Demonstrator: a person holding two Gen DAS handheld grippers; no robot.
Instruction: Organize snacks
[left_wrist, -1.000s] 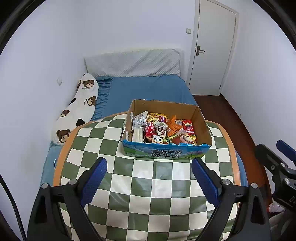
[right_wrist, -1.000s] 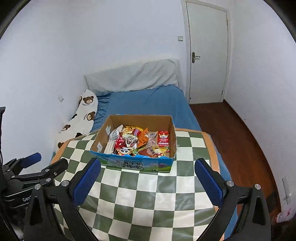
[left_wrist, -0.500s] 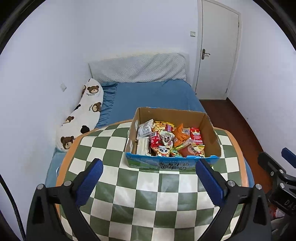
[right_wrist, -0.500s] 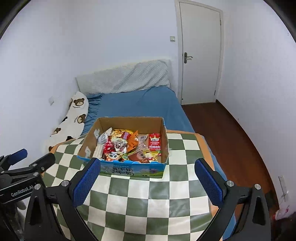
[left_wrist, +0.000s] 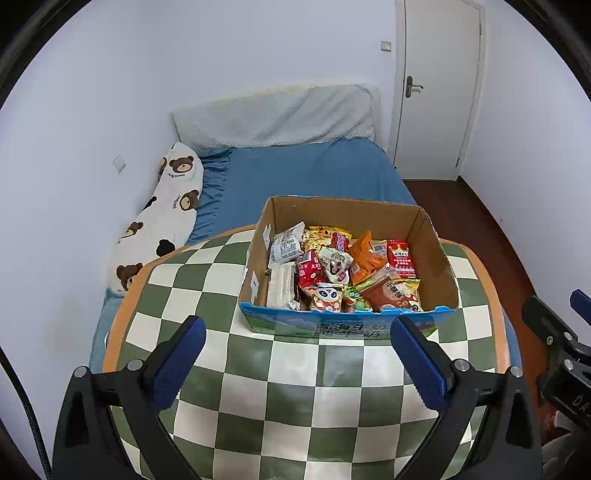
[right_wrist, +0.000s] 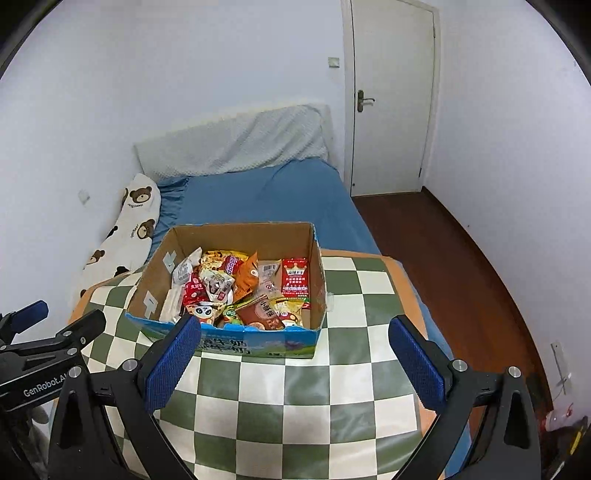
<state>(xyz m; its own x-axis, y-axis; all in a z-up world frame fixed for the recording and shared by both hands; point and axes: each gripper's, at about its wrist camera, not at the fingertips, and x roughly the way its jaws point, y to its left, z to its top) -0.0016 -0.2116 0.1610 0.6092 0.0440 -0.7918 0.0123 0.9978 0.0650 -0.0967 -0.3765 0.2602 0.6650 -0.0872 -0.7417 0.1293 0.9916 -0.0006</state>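
An open cardboard box (left_wrist: 436, 254) (right_wrist: 317, 266) with a blue printed front stands on the checkered table (left_wrist: 295, 398) (right_wrist: 295, 406). It is full of mixed snack packets (left_wrist: 340, 273) (right_wrist: 243, 288), among them a red packet (left_wrist: 400, 258) (right_wrist: 295, 277) and a panda packet (left_wrist: 327, 295) (right_wrist: 207, 310). My left gripper (left_wrist: 297, 354) is open and empty, just in front of the box. My right gripper (right_wrist: 293, 354) is open and empty, in front of the box's right half. The right gripper shows at the edge of the left wrist view (left_wrist: 561, 332), the left gripper in the right wrist view (right_wrist: 48, 332).
A bed with a blue sheet (left_wrist: 303, 173) (right_wrist: 266, 199) lies behind the table, with a bear-print pillow (left_wrist: 162, 218) (right_wrist: 122, 229) along the left wall. A white door (left_wrist: 436, 88) (right_wrist: 391, 99) and wooden floor (right_wrist: 461, 258) are to the right.
Both grippers have shifted, so the box now sits lower and a little further right in the left view, further left in the right view. Both stay open.
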